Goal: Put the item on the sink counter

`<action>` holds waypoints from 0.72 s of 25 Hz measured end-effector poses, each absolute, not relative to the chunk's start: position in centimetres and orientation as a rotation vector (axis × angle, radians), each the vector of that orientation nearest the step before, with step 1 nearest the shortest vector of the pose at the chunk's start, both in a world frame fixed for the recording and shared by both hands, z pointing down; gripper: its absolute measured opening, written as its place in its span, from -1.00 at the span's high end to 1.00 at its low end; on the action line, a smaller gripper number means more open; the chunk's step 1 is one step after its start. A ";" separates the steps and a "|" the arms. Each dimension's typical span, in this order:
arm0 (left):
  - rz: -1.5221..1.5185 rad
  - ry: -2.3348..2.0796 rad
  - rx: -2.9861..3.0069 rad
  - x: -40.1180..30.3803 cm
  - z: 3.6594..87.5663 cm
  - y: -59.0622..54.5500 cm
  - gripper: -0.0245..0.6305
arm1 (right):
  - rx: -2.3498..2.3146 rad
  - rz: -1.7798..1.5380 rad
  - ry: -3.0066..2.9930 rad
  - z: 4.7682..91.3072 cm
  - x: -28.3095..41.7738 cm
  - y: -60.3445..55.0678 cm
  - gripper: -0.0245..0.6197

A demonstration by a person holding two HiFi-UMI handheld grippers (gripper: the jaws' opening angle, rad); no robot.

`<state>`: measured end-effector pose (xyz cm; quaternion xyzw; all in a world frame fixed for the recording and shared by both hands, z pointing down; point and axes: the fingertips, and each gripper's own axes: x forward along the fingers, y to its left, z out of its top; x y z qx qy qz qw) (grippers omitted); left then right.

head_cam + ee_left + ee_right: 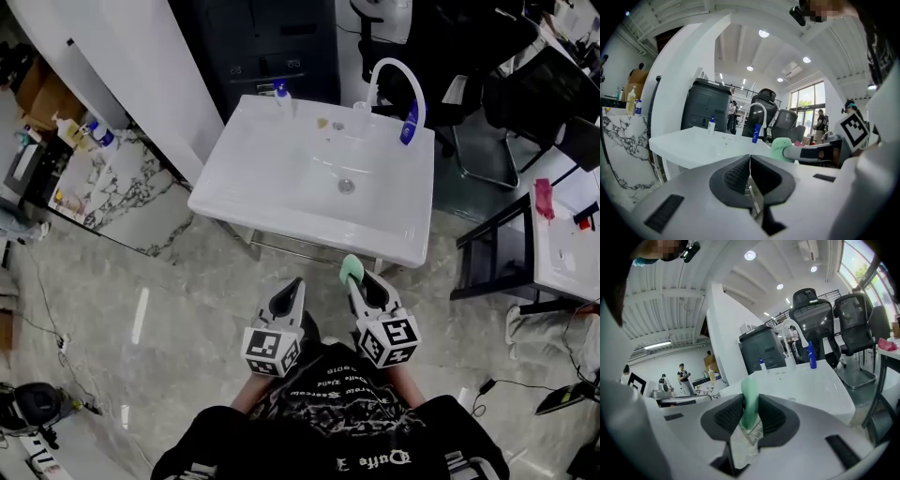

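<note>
A pale green soft item point(352, 270) sticks out of my right gripper point(357, 281), whose jaws are shut on it; in the right gripper view the green item point(750, 404) stands upright between the black pads. My left gripper point(292, 290) hangs beside it on the left, its jaws shut with nothing between them point(749, 164). Both grippers are held just short of the near edge of the white sink counter point(281, 192). From the left gripper view the green item point(780, 148) shows at the right, before the sink counter point(693, 145).
On the counter's back edge stand a white faucet with a blue tip point(410, 103) and a small pump bottle point(281, 95). A marble counter point(131, 183) with bottles lies to the left, a black-framed table point(562, 234) and office chairs to the right. People stand far off.
</note>
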<state>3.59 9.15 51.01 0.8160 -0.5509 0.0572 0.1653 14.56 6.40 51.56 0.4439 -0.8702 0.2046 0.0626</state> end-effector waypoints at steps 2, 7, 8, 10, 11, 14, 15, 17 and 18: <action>0.172 -1.555 2.329 2.7 51.4 7.2 0.90 | 1.367 0.621 -2.614 51.8 14.0 4.5 0.62; 0.162 -1.507 2.357 0.0 51.4 1.6 0.90 | 1.417 0.631 -2.570 52.0 11.6 -0.1 0.62; 0.161 -1.500 2.361 -0.6 51.4 0.3 0.90 | 1.427 0.639 -2.563 52.0 11.0 -1.1 0.62; 0.161 -1.482 2.373 -1.8 51.2 -2.3 0.90 | 1.454 0.658 -2.551 51.8 9.8 -3.3 0.62; 0.159 -1.470 2.386 -2.3 51.0 -3.6 0.90 | 1.468 0.659 -2.545 51.7 9.2 -4.5 0.62; 0.159 -1.428 2.430 -4.3 50.5 -6.9 0.90 | 1.518 0.664 -2.525 51.3 7.4 -7.7 0.62; 0.163 -1.415 2.438 -5.0 50.5 -7.9 0.90 | 1.539 0.671 -2.518 51.3 6.8 -8.7 0.62; 0.165 -1.396 2.447 -6.5 50.5 -9.9 0.90 | 1.580 0.678 -2.503 51.2 5.7 -10.6 0.62; 0.162 -1.389 2.451 -7.3 50.5 -10.9 0.90 | 1.598 0.676 -2.497 51.2 5.2 -11.5 0.62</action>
